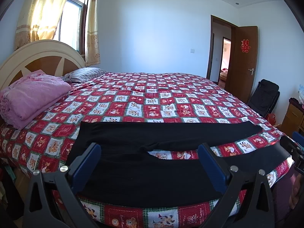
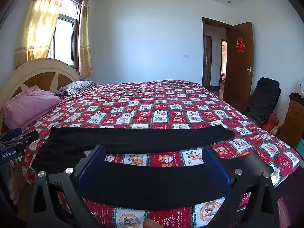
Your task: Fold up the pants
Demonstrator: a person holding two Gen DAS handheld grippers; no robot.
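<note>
Hovering spread left tool [image 1: 150,152], spread right tool [image 2: 153,155], pants [image 1: 152,171] waistband left view only

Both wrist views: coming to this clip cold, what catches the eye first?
The black pants lie flat along the near edge of the bed, legs apart in a V, on a loud red-and-white cartoon bedspread. Both the left gripper and right gripper stand wide open above the near leg, holding nothing. A folded pink blanket sits by the headboard at left.
</note>
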